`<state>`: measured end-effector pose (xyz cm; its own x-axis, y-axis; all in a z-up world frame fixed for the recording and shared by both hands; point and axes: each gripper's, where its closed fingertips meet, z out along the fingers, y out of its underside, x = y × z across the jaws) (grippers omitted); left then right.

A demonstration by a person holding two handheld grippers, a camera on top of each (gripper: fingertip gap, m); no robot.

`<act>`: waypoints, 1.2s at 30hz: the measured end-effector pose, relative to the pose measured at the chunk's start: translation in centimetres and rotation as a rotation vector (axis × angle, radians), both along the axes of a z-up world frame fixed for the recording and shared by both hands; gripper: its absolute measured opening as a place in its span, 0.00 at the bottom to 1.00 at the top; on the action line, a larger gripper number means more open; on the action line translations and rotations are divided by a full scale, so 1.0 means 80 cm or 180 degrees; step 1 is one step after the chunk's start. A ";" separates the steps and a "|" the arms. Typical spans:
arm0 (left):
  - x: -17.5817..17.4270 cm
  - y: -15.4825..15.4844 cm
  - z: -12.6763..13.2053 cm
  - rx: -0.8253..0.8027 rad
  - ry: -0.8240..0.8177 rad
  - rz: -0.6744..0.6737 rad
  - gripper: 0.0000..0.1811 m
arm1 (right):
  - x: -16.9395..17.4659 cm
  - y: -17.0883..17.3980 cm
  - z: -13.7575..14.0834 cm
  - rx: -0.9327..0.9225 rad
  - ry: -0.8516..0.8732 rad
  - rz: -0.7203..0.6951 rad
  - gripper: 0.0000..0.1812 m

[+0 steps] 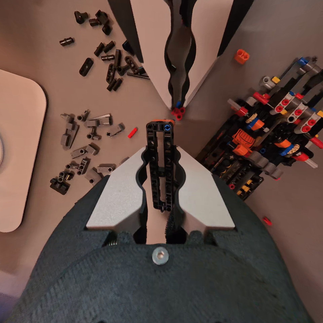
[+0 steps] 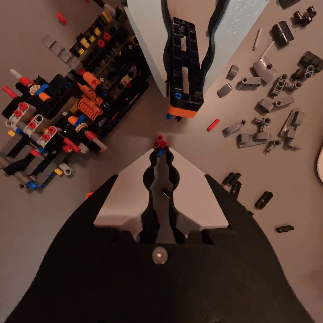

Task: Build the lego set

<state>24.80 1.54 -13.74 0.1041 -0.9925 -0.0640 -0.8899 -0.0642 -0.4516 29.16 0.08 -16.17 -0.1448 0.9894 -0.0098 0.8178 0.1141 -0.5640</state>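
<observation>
My left gripper [image 1: 160, 148] is shut on a long black lego frame [image 1: 160, 166] with an orange piece and a blue pin at its far end. It also shows in the right wrist view [image 2: 185, 57]. My right gripper [image 2: 160, 148] is shut on a small red connector [image 2: 160, 141] with a blue pin, held at the fingertips. In the left wrist view the red connector [image 1: 178, 111] hangs just beyond the frame's orange end, a small gap apart. The large partly built lego model [image 1: 262, 132] lies on the table to the right, and in the right wrist view [image 2: 61, 104] to the left.
Loose grey pieces [image 1: 83, 139] and black pieces [image 1: 108, 57] lie scattered on the table. A small red pin [image 1: 132, 132] lies near the frame, another red piece [image 1: 267, 220] at the right. An orange connector [image 1: 241, 56] sits beyond the model. A pale board [image 1: 17, 139] lies at left.
</observation>
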 end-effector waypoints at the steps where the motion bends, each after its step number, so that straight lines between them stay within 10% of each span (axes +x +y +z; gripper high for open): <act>1: 0.000 0.000 -0.002 -0.0025 0.0004 -0.0007 0.15 | -0.001 0.000 -0.001 -0.0042 0.0017 -0.0080 0.04; 13: 0.002 0.007 -0.018 -0.0084 0.0190 0.0093 0.15 | -0.009 0.013 0.006 -0.0707 0.0216 -0.1993 0.11; 36: 0.004 0.003 -0.028 0.0029 0.0605 0.0096 0.15 | -0.010 0.035 0.044 -0.0270 0.0620 -0.0866 0.05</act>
<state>25.15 1.82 -16.01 0.1190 -0.9884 -0.0945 -0.9570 -0.0888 -0.2762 28.36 2.90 -12.62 0.1171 0.9889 -0.0917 0.6878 -0.1474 -0.7108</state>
